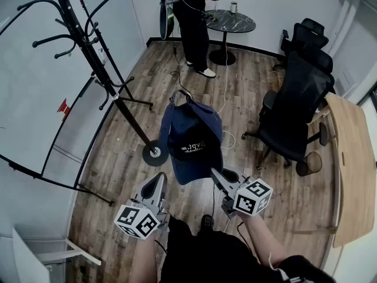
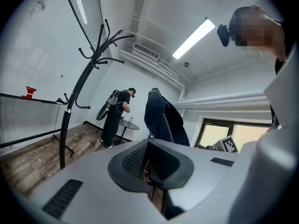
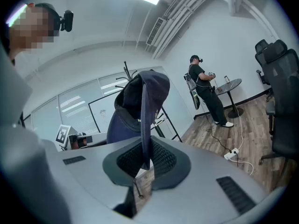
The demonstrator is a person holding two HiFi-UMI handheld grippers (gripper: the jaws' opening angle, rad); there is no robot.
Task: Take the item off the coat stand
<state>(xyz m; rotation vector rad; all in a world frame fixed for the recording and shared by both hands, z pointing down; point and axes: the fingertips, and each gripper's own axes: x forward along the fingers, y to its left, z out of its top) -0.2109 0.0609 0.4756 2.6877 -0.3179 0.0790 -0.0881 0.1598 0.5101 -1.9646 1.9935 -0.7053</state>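
Observation:
A navy cap with white print hangs in the air above the wooden floor, away from the black coat stand. My right gripper is shut on its lower edge. In the right gripper view the cloth runs down between the jaws of the right gripper. My left gripper is just left of the cap, shut, with nothing seen in it. In the left gripper view the cap rises beyond the left gripper and the stand is at the left.
The stand's round base sits on the floor just left of the cap. A black office chair and a wooden desk are to the right. A person stands at a round table at the back. Cables lie on the floor.

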